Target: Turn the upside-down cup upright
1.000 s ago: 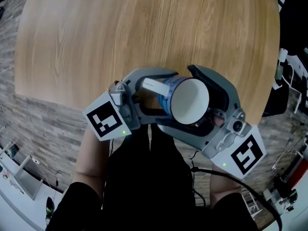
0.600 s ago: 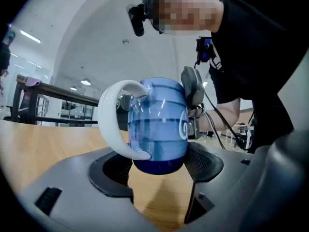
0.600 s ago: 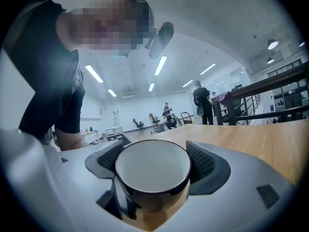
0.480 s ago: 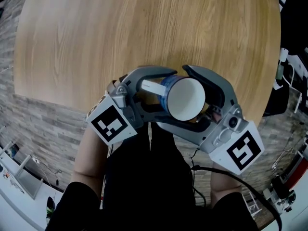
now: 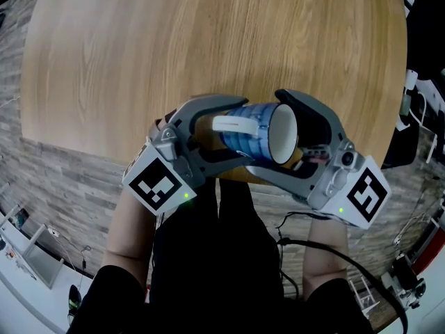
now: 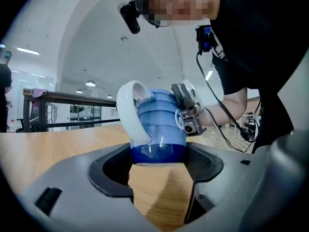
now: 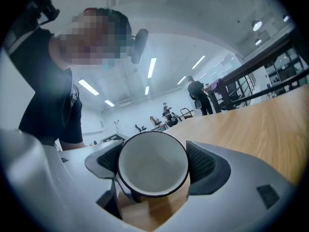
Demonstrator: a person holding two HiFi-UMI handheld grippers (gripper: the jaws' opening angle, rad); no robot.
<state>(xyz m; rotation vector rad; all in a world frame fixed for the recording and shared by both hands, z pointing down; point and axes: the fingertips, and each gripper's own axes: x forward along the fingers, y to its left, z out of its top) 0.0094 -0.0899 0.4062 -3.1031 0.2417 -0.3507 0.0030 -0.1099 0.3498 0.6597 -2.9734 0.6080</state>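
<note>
Cup [image 5: 254,132] has tipped since a second ago, from mouth-up to lying sideways above the table's [image 5: 208,40] near edge, with the white handle on top. The right gripper [image 7: 153,166] clamps its rim. The left gripper [image 6: 159,153], jaws just closed in slightly, presses on the blue base, and bare wood spreads wide toward the table's far edge.

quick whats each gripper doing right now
left gripper: jaws just closed in, shut on the blue cup at its base
right gripper: shut on the blue cup's open end
</note>
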